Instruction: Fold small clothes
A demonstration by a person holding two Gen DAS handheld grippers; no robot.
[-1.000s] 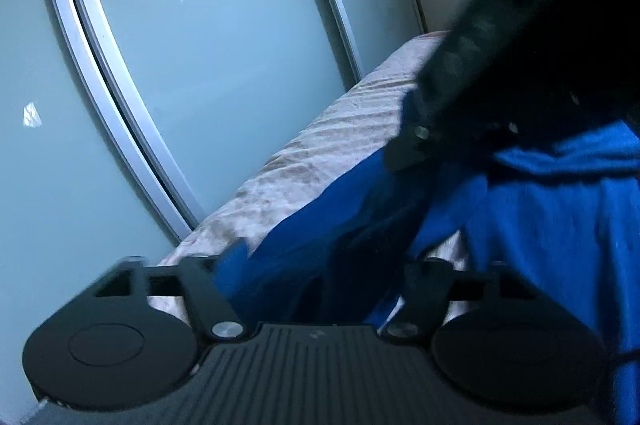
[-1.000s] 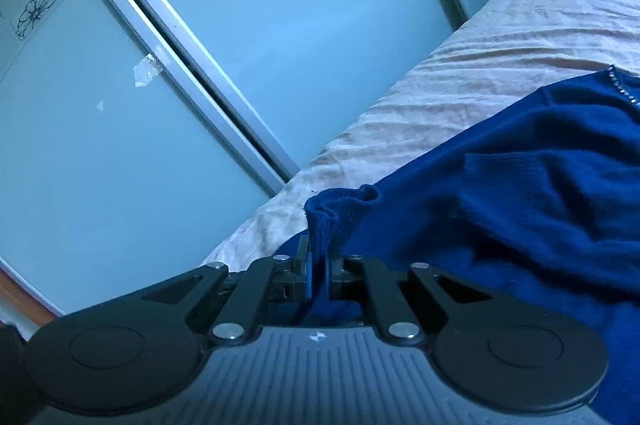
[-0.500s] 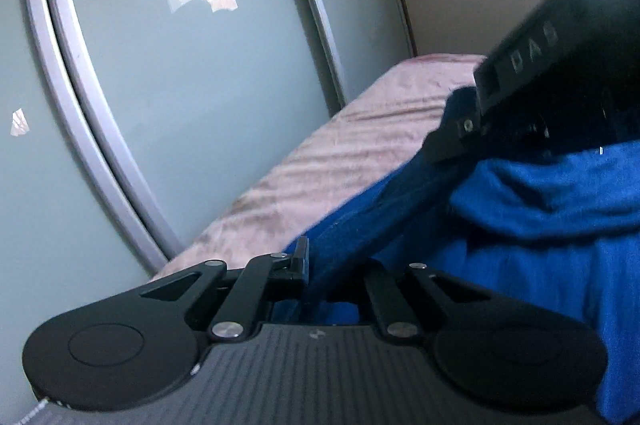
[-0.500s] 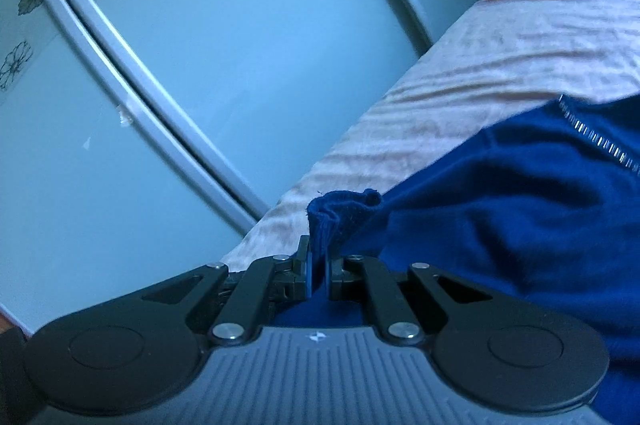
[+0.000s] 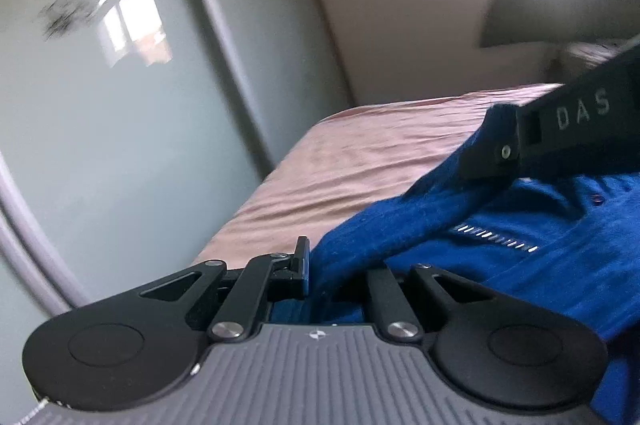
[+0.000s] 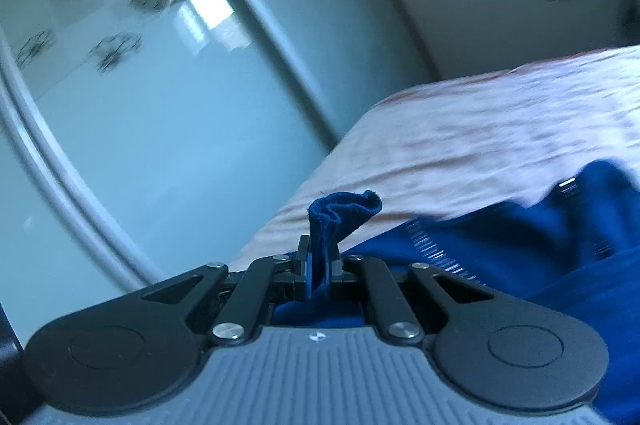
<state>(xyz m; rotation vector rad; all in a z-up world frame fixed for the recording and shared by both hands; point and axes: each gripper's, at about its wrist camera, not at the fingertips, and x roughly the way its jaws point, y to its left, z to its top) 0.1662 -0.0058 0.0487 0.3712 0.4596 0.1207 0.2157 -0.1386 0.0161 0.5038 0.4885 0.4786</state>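
Note:
A dark blue knit sweater with a line of small silver beads lies on a bed with a pinkish sheet. My left gripper is shut on a bunched edge of the sweater; its right finger is hidden by the cloth. My right gripper is shut on another edge of the sweater, and a tuft sticks up between its fingers. The right gripper also shows in the left wrist view, close ahead to the right, with the cloth stretched between the two grippers.
Frosted sliding wardrobe doors with grey frames and flower prints stand along the bed's left side. A plain wall and a dark lampshade are beyond the bed. The sheet lies bare past the sweater.
The left gripper has closed on the sweater edge. Both grippers have tilted up and moved along the bed toward the far wall, carrying the cloth with them.

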